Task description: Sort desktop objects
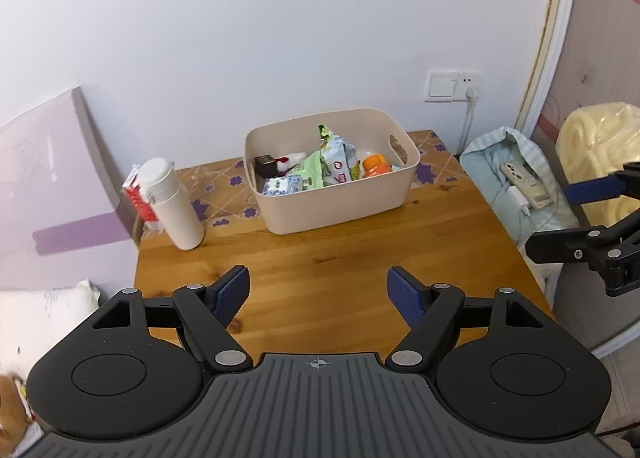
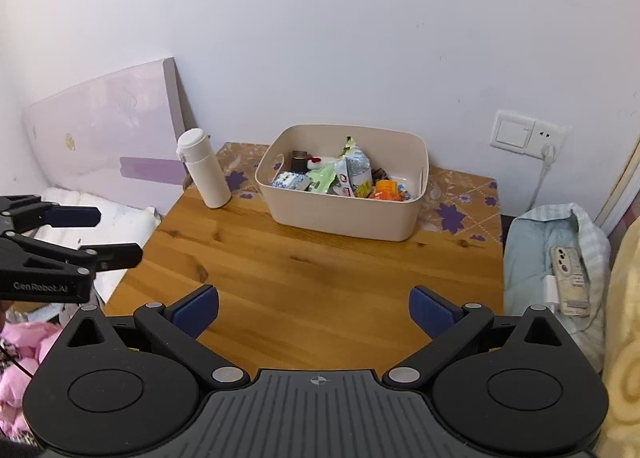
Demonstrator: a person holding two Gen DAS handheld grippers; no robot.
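A beige plastic bin (image 1: 340, 205) (image 2: 348, 217) stands at the back of the wooden table (image 1: 340, 266) (image 2: 320, 270). It holds several small items: snack packets, a green packet (image 1: 310, 173), an orange-capped bottle (image 1: 375, 165) (image 2: 386, 189) and a dark box (image 1: 266, 165). A white flask (image 1: 172, 203) (image 2: 204, 173) stands upright left of the bin. My left gripper (image 1: 318, 294) hovers open over the table's near part, with nothing between its fingers. My right gripper (image 2: 314, 312) is open too, and bare wood shows between its blue pads.
A red-and-white carton (image 1: 138, 199) leans behind the flask. A lilac board (image 2: 108, 137) rests against the wall at left. Right of the table lie a pale blue bundle (image 2: 552, 258), a phone (image 2: 568, 282) and a charger. A wall socket (image 2: 528, 135) is behind.
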